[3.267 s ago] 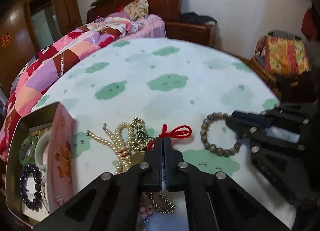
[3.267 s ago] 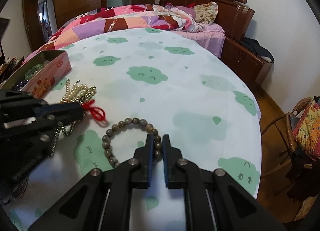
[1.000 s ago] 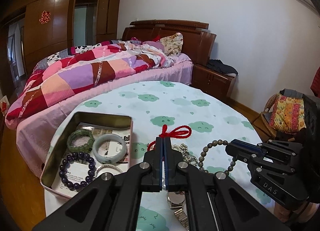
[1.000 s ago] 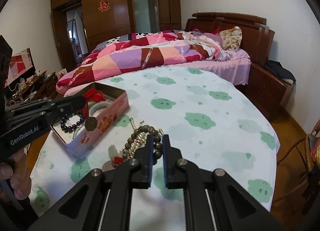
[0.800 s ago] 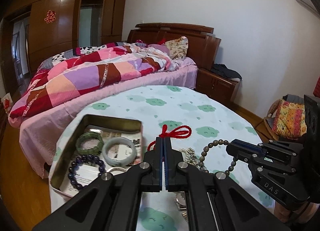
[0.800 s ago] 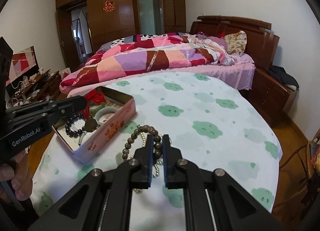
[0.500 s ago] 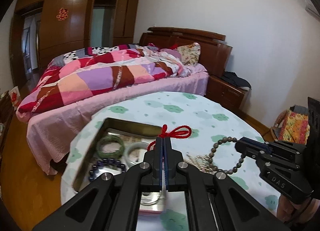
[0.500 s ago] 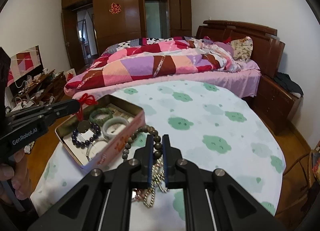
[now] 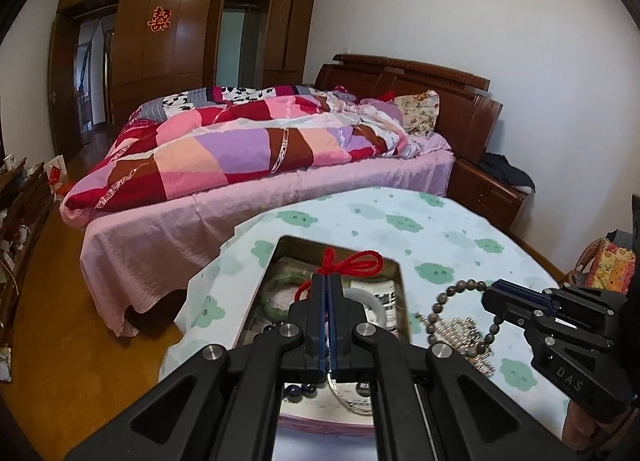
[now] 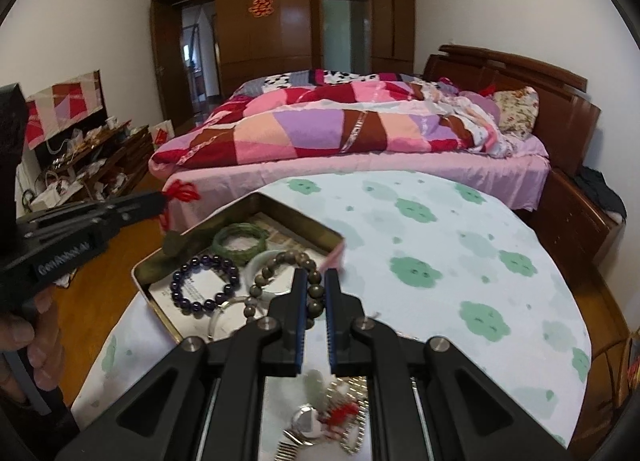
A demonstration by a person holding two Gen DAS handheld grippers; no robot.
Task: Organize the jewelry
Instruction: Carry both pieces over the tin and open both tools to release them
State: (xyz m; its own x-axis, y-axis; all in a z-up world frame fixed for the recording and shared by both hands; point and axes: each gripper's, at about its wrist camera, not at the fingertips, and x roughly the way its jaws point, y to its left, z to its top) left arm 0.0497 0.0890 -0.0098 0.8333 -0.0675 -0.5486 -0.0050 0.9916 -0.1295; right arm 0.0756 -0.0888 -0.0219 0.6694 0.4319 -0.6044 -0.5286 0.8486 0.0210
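Right wrist: two tools (image 10: pixel 314 285) (image 9: pixel 328 289) pinch one bracelet (image 10: pixel 280 273), one red cord (image 9: pixel 352 261); tin (image 10: pixel 304 227) holds three bangles.

Both wrist cams look forward and down from above, close to the table (image 9: pixel 448 229) – bed (image 10: pixel 360 129) behind. Shared: the tin (image 9: pixel 280 257) (image 10: pixel 316 231).

left gripper (image 9: pixel 328 285) clamped, right gripper (image 10: pixel 313 285) clamped

A round table (image 9: pixel 460 229) with a white cloth printed with green clouds stands beside a bed (image 9: pixel 280 189). On the bed lies a patchwork quilt (image 10: pixel 340 129) in pink, purple and red, with a flowered pillow (image 9: pixel 418 115) near the wooden headboard (image 9: pixel 420 77). A brown wardrobe (image 10: pixel 288 21) carries a red paper ornament (image 10: pixel 262 6).
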